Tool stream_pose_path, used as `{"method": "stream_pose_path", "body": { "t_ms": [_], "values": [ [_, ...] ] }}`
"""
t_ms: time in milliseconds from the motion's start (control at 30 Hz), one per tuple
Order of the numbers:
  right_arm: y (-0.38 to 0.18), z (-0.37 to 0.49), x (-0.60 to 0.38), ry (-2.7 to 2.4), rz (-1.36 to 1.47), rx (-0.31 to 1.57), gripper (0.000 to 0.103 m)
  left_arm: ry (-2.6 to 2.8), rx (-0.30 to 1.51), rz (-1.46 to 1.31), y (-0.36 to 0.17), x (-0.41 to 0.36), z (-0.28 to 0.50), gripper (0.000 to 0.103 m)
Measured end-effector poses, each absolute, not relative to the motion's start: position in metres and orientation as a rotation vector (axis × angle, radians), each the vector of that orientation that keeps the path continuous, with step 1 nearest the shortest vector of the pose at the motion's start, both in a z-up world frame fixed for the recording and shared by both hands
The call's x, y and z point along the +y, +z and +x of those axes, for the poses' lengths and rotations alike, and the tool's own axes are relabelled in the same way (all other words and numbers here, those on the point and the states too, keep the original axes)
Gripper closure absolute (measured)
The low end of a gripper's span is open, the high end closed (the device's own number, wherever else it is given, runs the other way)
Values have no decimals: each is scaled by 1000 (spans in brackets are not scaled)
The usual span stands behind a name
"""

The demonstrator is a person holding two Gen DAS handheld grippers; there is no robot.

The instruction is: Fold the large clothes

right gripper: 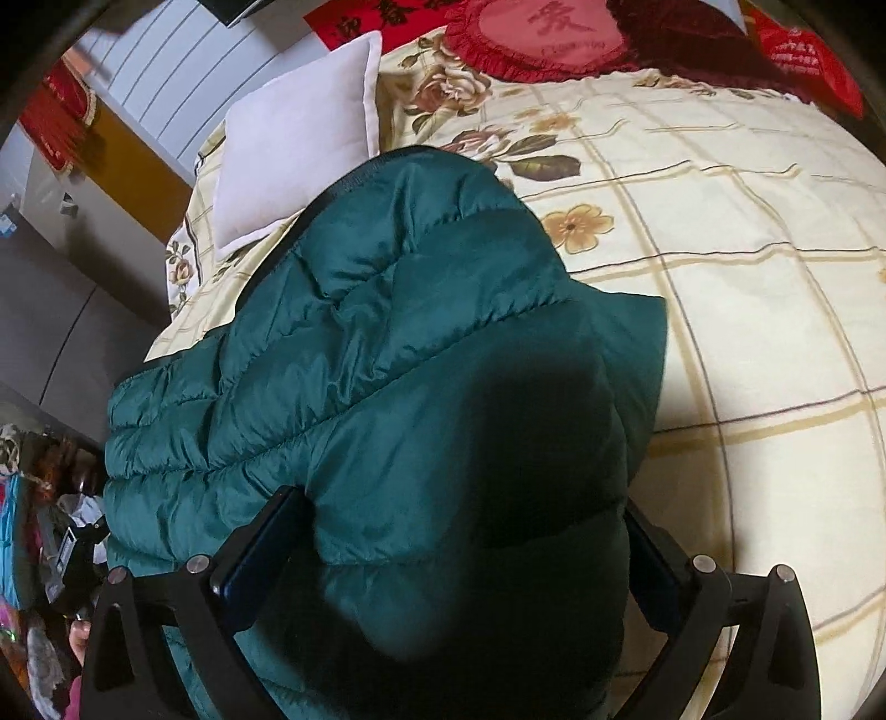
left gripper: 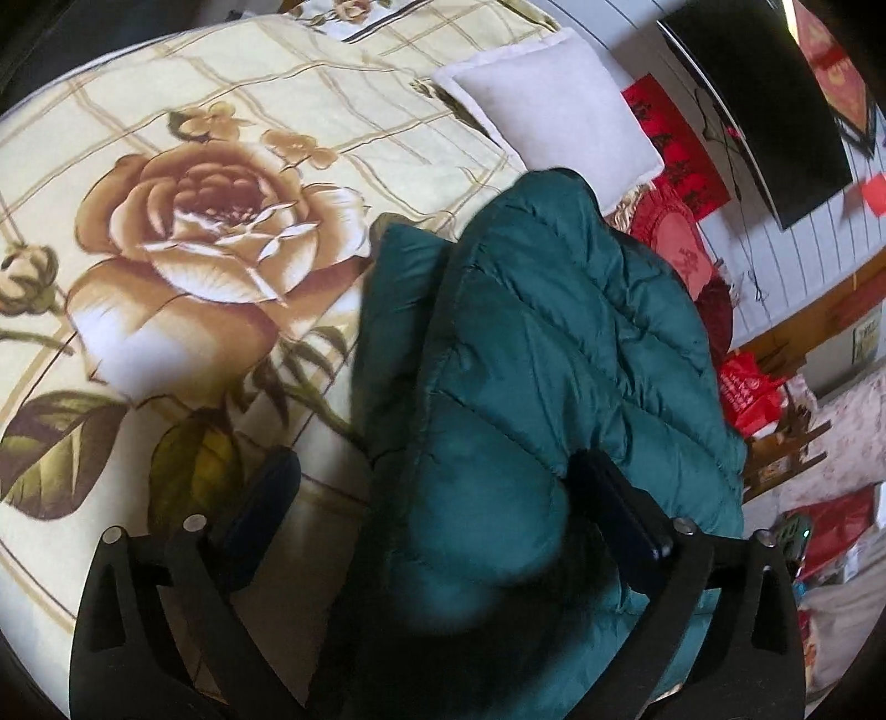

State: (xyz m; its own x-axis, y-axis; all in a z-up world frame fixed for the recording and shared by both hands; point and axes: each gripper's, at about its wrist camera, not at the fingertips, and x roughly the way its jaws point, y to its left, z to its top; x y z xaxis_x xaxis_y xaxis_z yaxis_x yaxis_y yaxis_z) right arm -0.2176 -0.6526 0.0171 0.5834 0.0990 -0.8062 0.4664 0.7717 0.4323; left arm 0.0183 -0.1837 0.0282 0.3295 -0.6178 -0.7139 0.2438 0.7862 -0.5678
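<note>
Left wrist view: left gripper (left gripper: pixel 437 498) jaws wide, green puffer jacket (left gripper: pixel 531 354) bunched between, grip unclear. Right gripper (right gripper: pixel 459 548) same, cannot tell. Jacket on floral bedspread (right gripper: pixel 747 232) near pillow (right gripper: pixel 299 133). Advice: keep edges level, lay panel flat.

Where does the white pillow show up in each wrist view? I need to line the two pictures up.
Left wrist: white pillow sits upper centre-right, just beyond the green jacket.
Right wrist: it lies upper left, past the jacket's far edge.
Shared landmark: the red heart-shaped cushion.
</note>
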Motion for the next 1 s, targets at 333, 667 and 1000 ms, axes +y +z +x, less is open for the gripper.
{"method": "stream_pose_path", "body": {
  "t_ms": [333,667,1000],
  "values": [
    [22,-218,-640,-194,661,907,21,-672,1124,-275,36,-226,10,10],
    [83,-271,-608,-149,665,803,69,-758,1082,-239,70,-202,-18,52],
    [114,-369,-561,-74,726,779,71,-851,1111,-222,84,-139,-95,56]
  ]
}}
